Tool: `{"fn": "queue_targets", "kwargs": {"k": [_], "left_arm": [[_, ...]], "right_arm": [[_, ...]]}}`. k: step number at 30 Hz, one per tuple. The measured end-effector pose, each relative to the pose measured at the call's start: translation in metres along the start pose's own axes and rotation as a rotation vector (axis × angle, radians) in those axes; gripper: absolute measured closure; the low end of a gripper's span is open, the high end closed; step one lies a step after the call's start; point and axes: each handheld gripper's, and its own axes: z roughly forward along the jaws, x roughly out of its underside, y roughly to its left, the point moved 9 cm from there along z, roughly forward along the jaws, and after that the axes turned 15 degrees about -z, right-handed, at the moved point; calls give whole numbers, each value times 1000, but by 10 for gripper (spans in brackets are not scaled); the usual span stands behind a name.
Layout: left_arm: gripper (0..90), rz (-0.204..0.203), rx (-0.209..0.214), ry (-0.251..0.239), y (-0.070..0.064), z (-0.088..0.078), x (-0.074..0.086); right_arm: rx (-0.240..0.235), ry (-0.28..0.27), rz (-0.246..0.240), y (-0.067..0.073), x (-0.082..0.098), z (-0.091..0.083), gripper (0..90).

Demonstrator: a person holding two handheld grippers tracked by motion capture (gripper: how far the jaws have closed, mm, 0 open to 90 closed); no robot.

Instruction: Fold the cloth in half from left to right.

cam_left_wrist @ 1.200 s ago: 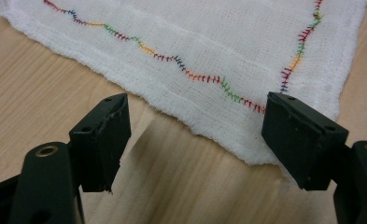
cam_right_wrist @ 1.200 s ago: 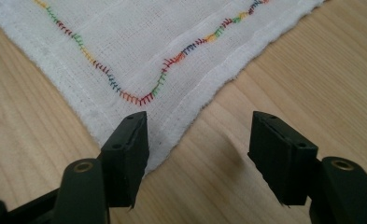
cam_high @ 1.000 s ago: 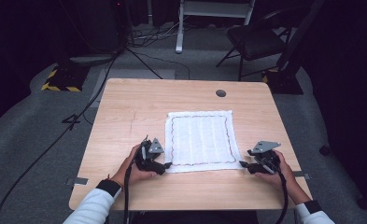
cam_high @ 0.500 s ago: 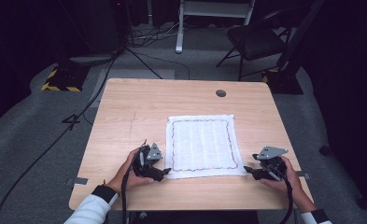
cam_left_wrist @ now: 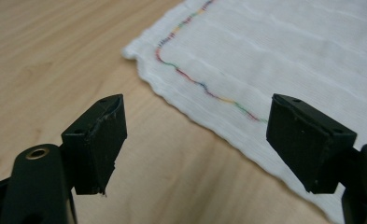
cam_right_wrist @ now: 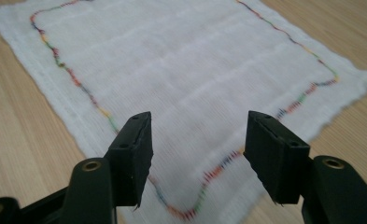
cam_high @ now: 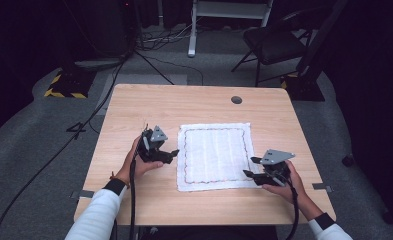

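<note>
At the left, a hand [cam_high: 139, 162] holds the left gripper [cam_high: 170, 156] above the bare wood of the table [cam_high: 134, 107], just beside the left edge of the cloth [cam_high: 214, 155] and about halfway along it. Its jaws stand spread with nothing between them; in the left gripper view they frame bare wood and the cloth's wavy hem, with one corner of the cloth [cam_left_wrist: 284, 56] lying ahead of them. The cloth itself is a white square with faint woven ribs and a line of many-coloured stitching [cam_high: 184, 150] running just inside its border. It lies flat and unfolded in the near middle of the table, its near edge close to the table's near edge and its far edge well short of the small round grommet [cam_high: 236, 99] set toward the far right corner. At the right, the other hand [cam_high: 284, 182] carries the right gripper [cam_high: 252, 167] over the cloth's near right corner. Its jaws have just been closing a little yet remain spread, pinching nothing; the right gripper view looks between them at the stitched border [cam_right_wrist: 209, 175] curving round that corner, with the pads raised clear of the cloth [cam_right_wrist: 186, 70].
</note>
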Motion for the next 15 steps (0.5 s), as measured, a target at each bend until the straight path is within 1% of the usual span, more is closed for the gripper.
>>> {"fn": "queue_targets", "kwargs": {"k": [1, 2, 3, 4, 6, 8, 9, 10, 11, 14, 15], "left_arm": [[208, -19, 14, -3, 3, 4, -4], [210, -39, 35, 5, 4, 9, -7], [206, -50, 37, 8, 6, 15, -10], [207, -32, 9, 16, 10, 21, -12], [207, -28, -5, 47, 14, 33, -13], [206, -14, -24, 61, 17, 42, -16], [205, -5, -42, 64, 20, 47, -18], [204, -5, -45, 74, 21, 51, -19], [203, -12, -50, 75, 22, 54, -20], [203, -10, -70, 73, 24, 64, -26], [203, -30, -69, 67, 25, 67, -28]], "right_arm": [[-12, -7, -10, 3, -6, 5, 427], [-21, -19, -20, 6, -14, 10, 434], [-30, -26, -30, 9, -20, 15, 438], [-40, -31, -37, 13, -27, 21, 438], [-62, -40, -58, 22, -41, 33, 441], [-82, -51, -82, 30, -54, 43, 443], [-97, -58, -86, 35, -61, 49, 443], [-107, -60, -94, 40, -66, 54, 444], [-114, -57, -105, 45, -70, 60, 445], [-148, -60, -129, 58, -80, 72, 445], [-159, -60, -133, 63, -83, 76, 444]]}}
